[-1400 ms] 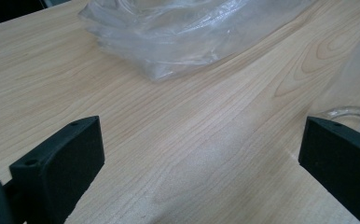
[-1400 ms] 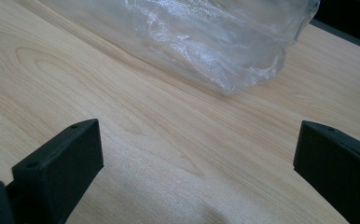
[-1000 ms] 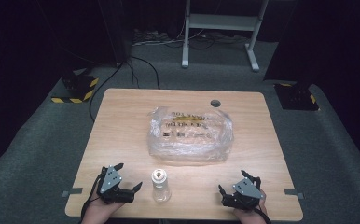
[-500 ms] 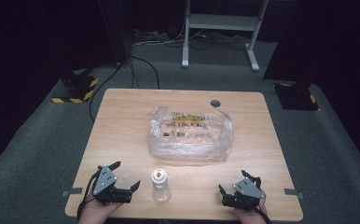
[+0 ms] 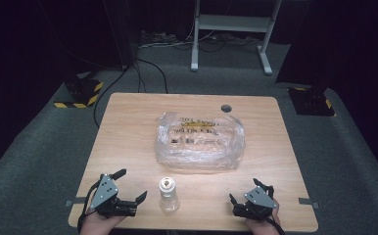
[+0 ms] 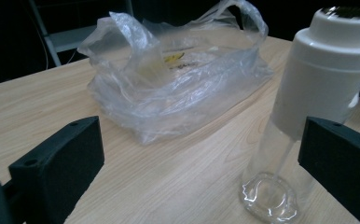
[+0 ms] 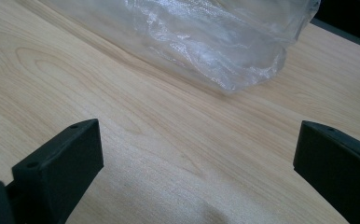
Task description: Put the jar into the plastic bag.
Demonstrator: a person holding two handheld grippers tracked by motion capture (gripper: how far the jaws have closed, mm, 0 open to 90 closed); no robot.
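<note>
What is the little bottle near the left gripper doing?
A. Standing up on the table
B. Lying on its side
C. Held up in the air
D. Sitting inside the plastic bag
A: the bottle stands upright on the table, white cap on top, outside the plastic bag, with the open left gripper beside it.

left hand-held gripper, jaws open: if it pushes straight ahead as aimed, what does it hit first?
Probably the clear bottle with the white cap: it stands just inside the left hand-held gripper's right jaw, so that jaw would likely touch it first. Down the middle, bare table, then the plastic bag. Depth is uncertain.
</note>
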